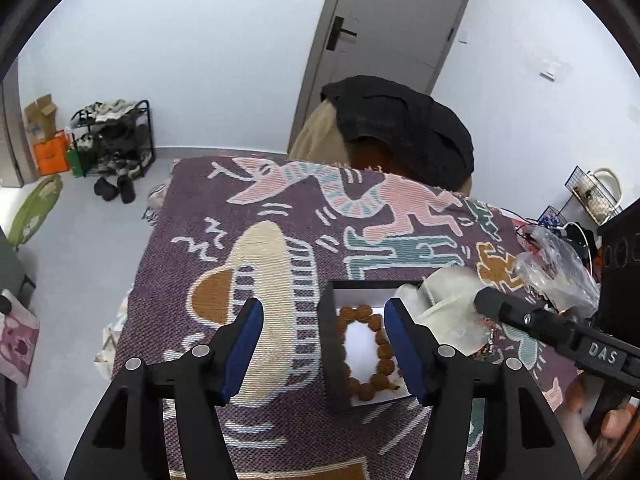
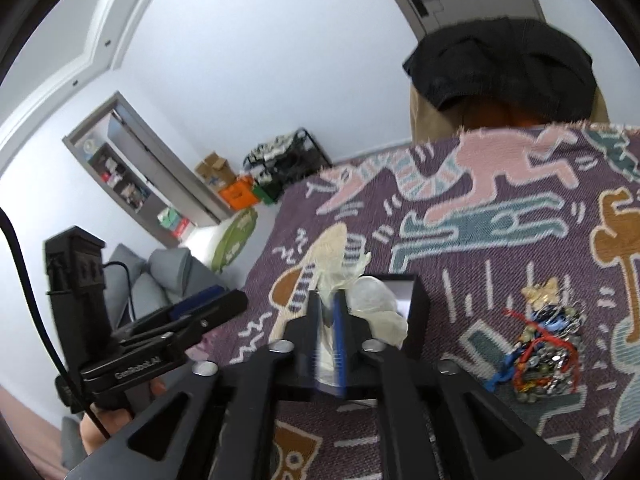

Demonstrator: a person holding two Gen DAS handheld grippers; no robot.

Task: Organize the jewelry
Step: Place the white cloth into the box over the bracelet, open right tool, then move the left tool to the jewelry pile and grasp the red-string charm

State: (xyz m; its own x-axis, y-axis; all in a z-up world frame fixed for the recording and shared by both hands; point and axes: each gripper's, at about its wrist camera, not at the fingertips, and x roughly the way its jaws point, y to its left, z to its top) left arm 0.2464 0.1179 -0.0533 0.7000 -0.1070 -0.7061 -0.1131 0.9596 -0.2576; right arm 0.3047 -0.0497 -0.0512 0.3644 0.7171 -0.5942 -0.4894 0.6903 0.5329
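1. My left gripper (image 1: 323,350) hung over the patterned blanket (image 1: 256,208) with its blue-padded fingers (image 1: 246,344) spread wide apart and nothing between them.
2. Just past my left gripper's right-hand finger sat the small black box (image 1: 332,344), open on top, white inside.
3. The brown bead bracelet (image 1: 366,350) lay as a loop on the box's white floor, near its front and left walls.
4. My right gripper (image 2: 328,320) had its fingers drawn close together on the pale translucent pouch (image 2: 376,304); the pouch's thin neck ran down between the pads, and its bulk bulged out beyond the tips, against the box's rim.
5. From the left wrist view, that pouch (image 1: 444,304) covered the box's far right corner, with the right gripper's black body reaching in from the right.
6. A tangled heap of jewelry (image 2: 540,348), with red and blue cords among small metal pieces, rested on the blanket well to the right of the box, apart from both grippers.
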